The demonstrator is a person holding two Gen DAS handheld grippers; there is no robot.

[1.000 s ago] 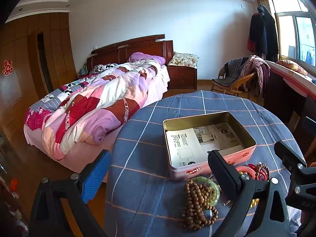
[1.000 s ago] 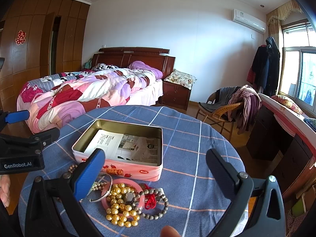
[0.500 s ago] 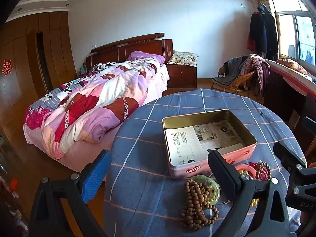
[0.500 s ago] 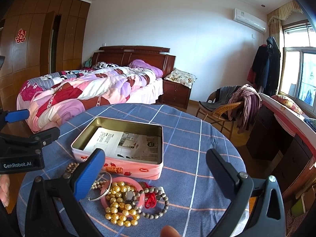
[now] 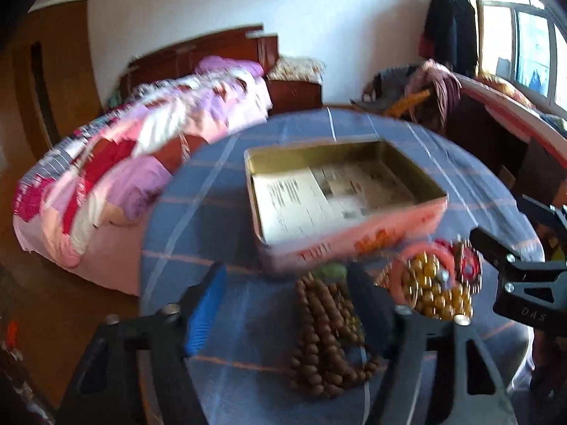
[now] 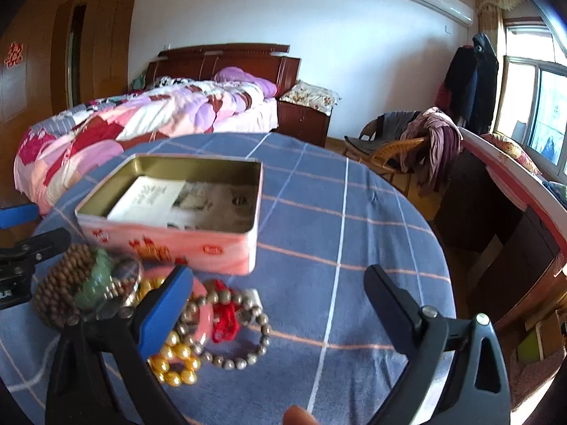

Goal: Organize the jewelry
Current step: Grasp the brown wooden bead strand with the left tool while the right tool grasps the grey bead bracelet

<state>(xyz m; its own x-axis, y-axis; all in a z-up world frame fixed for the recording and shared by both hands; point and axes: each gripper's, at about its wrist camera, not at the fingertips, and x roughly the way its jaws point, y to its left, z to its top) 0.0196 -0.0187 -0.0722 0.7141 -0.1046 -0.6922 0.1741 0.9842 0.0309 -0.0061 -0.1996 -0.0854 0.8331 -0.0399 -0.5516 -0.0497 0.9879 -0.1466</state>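
A pink tin box (image 5: pixel 354 244) (image 6: pixel 170 244) stands open on the round blue checked table (image 6: pixel 336 233), with papers inside. In front of it lies a heap of jewelry: a brown wooden bead string (image 5: pixel 322 333) (image 6: pixel 53 294), a green bangle (image 6: pixel 95 279), a pink bangle (image 5: pixel 418 258) (image 6: pixel 203 311), gold pearls (image 5: pixel 436 294) (image 6: pixel 173 364), a silver bead bracelet (image 6: pixel 241 340) and a red cord (image 6: pixel 225 315). My left gripper (image 5: pixel 287 283) is open just over the wooden beads. My right gripper (image 6: pixel 280 283) is open, its left finger over the pink bangle.
A bed with a pink patchwork quilt (image 6: pixel 141 117) lies behind the table on the left. A wicker chair with clothes (image 6: pixel 407 141) and a dark desk (image 6: pixel 514 212) stand on the right. The table's edge runs close on the left in the left wrist view.
Both grippers have dropped forward and down toward the jewelry heap. The left view is blurred by the motion. Nothing has been taken hold of.
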